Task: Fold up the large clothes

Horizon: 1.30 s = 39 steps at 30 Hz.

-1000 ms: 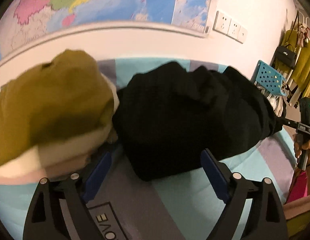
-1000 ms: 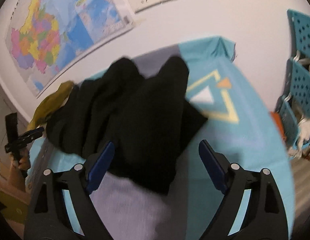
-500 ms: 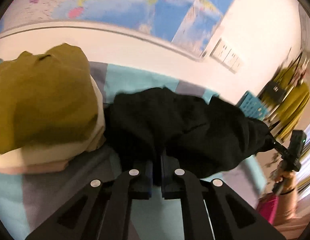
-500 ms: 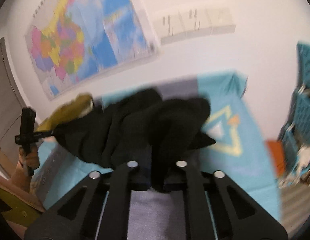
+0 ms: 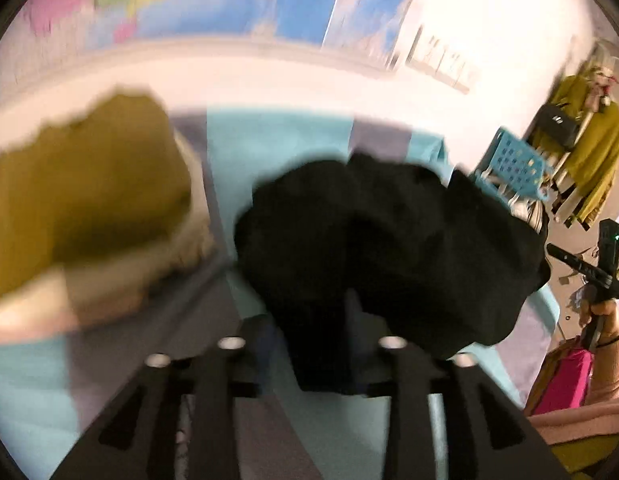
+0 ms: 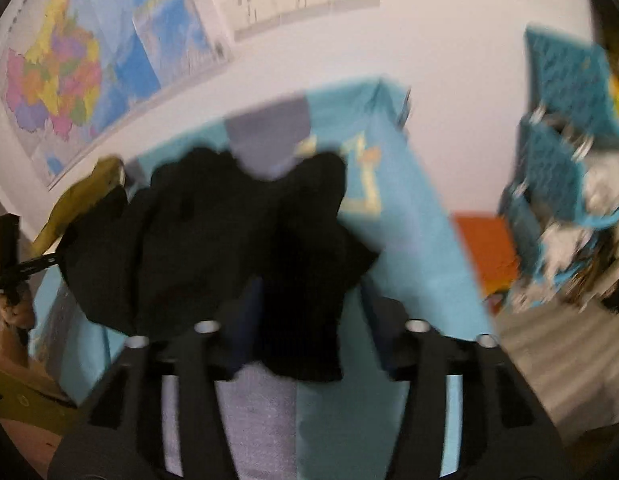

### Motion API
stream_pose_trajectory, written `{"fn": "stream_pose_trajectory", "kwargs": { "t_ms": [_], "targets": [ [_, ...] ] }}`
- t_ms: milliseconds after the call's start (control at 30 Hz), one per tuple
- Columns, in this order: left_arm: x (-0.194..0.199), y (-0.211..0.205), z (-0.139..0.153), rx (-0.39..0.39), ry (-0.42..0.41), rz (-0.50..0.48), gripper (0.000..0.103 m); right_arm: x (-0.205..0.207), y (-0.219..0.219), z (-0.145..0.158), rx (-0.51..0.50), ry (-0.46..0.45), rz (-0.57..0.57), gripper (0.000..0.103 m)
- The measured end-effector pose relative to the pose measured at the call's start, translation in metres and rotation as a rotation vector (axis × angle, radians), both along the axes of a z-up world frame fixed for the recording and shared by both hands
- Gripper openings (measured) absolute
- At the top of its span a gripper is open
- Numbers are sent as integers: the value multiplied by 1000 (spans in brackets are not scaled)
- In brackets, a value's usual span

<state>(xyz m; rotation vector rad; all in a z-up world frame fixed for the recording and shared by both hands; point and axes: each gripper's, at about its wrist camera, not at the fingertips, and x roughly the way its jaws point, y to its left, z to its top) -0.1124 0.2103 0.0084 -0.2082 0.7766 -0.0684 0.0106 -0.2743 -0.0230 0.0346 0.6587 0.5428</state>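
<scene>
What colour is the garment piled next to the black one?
Mustard yellow folded garment, clearest in the left wrist view.

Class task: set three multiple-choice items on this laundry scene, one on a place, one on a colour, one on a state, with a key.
1. In the left wrist view, the mustard-yellow cloth garment lies where from the black knitted garment?
A left
B right
C on top

2. The perforated plastic basket is:
A red
B blue
C white

3. The black knitted garment is:
A hanging on a hanger
B crumpled in a heap
C folded flat

Key: 1 A, it sits to the left, beside the black cloth; 2 B, its holed walls are blue; 3 B, it bunches in uneven lumps.
</scene>
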Motion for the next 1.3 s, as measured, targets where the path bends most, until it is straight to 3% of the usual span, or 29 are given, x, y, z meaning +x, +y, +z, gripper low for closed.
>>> {"fn": "stream_pose_trajectory", "kwargs": {
  "t_ms": [67,233,333,467,533,567,600,667,767,867,933,1033,1133,1167,1233,1300],
  "targets": [
    [-7,-1,22,46,-85,11,61,-10,10,24,36,-74,51,55],
    [12,-21,38,98,-119,-41,63,-8,90,29,-13,-99,256,56],
    [37,-41,25,147,-64,-116,67,4,147,14,-114,-96,334,55],
    [78,-59,-10,192,83,-154,69,29,198,-11,-229,-52,384,56],
    [97,-59,-30,223,154,-114,67,35,208,-21,-269,-23,388,51],
    [102,-57,-35,219,174,-101,50,39,212,-26,-288,-17,383,42],
    [107,-54,-39,192,186,-106,32,38,212,-28,-312,-33,376,21],
    [109,-50,-34,146,162,-123,14,38,207,-24,-295,-53,378,11],
    [106,-44,0,134,48,-82,10,34,191,6,-164,-124,348,6],
    [103,-35,36,94,-76,-51,10,30,181,32,-39,-226,307,5],
    [105,-36,42,109,-110,-45,10,43,187,23,-38,-180,294,6],
    [124,-43,9,167,-5,-44,12,72,209,-22,-139,-21,292,11],
    [143,-49,-37,244,153,-40,18,81,214,-46,-169,39,284,15],
    [145,-48,-44,235,167,-47,24,80,211,-45,-155,38,279,17],
    [140,-47,-46,220,154,-45,29,76,204,-37,-146,13,264,33],
    [134,-45,-38,201,126,-39,33,66,196,-27,-136,-26,246,43]
  ]
}}
